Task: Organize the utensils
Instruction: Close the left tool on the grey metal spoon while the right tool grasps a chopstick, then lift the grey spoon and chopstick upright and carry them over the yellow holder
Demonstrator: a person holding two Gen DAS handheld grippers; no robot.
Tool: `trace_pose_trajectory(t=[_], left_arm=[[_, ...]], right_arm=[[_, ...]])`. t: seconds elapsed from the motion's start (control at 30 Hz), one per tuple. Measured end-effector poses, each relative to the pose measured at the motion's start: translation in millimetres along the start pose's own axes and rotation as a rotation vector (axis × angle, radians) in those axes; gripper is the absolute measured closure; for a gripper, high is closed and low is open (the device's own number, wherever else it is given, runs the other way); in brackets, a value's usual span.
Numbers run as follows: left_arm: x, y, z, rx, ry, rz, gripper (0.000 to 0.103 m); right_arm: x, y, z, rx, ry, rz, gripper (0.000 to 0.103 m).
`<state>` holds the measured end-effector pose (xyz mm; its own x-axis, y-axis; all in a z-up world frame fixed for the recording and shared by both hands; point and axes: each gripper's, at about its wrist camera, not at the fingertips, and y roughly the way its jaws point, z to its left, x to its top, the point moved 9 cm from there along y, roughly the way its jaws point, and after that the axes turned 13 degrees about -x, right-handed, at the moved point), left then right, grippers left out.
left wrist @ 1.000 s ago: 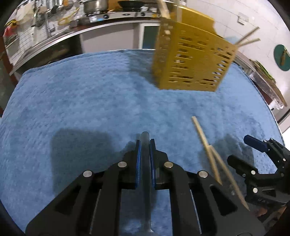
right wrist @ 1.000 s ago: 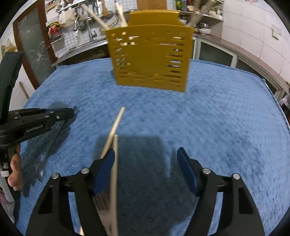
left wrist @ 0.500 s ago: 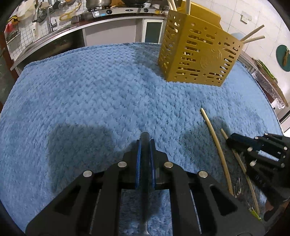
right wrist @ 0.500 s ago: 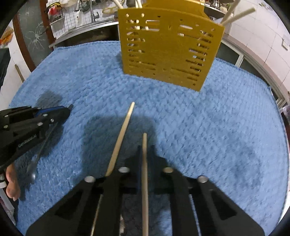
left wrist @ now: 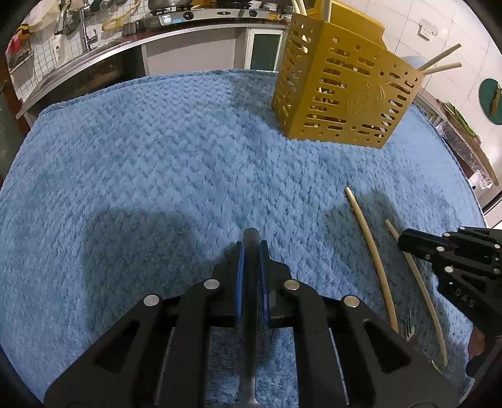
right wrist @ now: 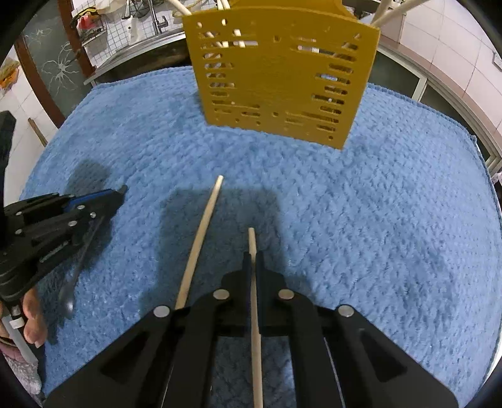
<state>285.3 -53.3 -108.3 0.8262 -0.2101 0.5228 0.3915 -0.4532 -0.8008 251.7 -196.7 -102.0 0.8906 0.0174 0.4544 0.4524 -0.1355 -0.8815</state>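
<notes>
My left gripper (left wrist: 251, 251) is shut on a metal spoon's handle (left wrist: 251, 282); the spoon's bowl (right wrist: 67, 299) hangs below the left gripper (right wrist: 113, 197) in the right wrist view. My right gripper (right wrist: 252, 260) is shut on a wooden chopstick (right wrist: 255, 314); the right gripper (left wrist: 404, 241) also shows in the left wrist view. A second chopstick (right wrist: 200, 238) lies on the towel just left of it, also seen in the left wrist view (left wrist: 373, 257). The yellow slotted utensil holder (left wrist: 342, 91) (right wrist: 282, 78) stands at the far side with several chopsticks inside.
A blue towel (left wrist: 157, 157) covers the table. A fork's tines (left wrist: 408, 329) show by the loose chopstick. A kitchen counter with a sink and stove (left wrist: 188, 18) runs behind the table.
My right gripper went from open to shut on one chopstick and has lifted it slightly. My left gripper keeps the spoon and has tilted so the holder sits lower in view.
</notes>
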Motion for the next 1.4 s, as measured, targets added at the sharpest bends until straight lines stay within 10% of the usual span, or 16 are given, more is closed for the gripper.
trace_pose_trajectory(t=[0.87, 1.4], left_arm=[[0.8, 4.2, 1.0, 0.008, 0.007, 0.000, 0.095], [22.7, -35.0, -17.1, -0.058, -0.002, -0.097, 0.095]], right_arm=[[-1.5, 2.1, -6.6, -0.011, 0.049, -0.115, 0.088], [17.0, -38.4, -47.9, 0.079, 0.180, -0.200, 0.097]])
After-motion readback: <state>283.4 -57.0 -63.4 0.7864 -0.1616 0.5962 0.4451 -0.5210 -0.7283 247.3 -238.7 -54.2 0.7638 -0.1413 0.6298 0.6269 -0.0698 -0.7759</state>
